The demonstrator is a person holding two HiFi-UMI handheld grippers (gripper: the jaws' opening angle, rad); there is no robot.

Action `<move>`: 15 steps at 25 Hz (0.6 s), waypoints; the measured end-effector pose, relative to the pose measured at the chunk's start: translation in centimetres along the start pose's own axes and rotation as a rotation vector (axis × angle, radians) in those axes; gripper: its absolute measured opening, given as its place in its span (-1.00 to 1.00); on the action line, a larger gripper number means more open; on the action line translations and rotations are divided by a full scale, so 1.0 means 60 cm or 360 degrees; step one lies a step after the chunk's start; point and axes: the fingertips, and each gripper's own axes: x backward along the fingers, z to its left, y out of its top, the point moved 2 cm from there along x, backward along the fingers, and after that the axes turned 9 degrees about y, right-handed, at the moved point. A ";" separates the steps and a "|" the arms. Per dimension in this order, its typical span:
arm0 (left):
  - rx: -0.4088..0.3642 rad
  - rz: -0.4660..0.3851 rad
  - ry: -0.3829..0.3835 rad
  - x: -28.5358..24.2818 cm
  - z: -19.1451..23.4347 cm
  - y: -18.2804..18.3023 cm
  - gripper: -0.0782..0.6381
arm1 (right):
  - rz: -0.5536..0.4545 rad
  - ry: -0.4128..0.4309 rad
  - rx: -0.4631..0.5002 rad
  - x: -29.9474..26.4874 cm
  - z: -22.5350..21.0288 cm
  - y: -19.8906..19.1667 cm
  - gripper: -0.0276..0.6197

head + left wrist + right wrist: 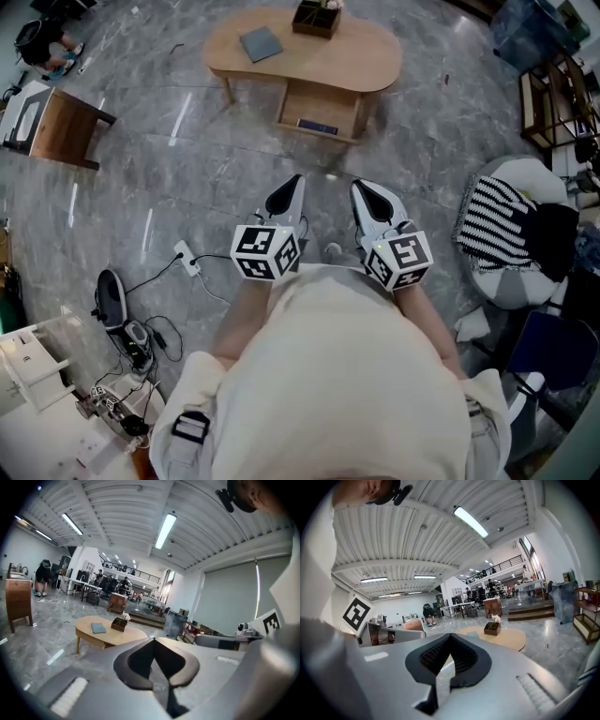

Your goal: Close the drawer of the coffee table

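The drawer (320, 122) at 12 o'clock is open. Left gripper (295, 184) and right gripper (360, 187) are far from it, jaws pressed together, empty.

Blue book (261, 43), dark wooden box (316, 18), striped cushion (494, 221), white power strip (187, 258)

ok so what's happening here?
A person stands some way back from the coffee table, holding a claw in each hand. The left claw and right claw are both shut and empty, side by side close to the body, pointing toward the table. Its drawer hangs open with a dark flat item inside. A book and a small box sit on top. Neither claw touches the table.
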 end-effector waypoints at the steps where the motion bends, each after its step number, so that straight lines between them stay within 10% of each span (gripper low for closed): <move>1: 0.0003 0.0006 0.0004 0.000 0.003 -0.002 -0.78 | 0.0002 0.0000 -0.0007 -0.002 0.000 -0.002 -0.91; 15: 0.0034 0.0047 -0.0014 -0.104 0.092 0.033 -0.78 | 0.0055 -0.0075 0.0039 -0.111 -0.053 0.008 -0.91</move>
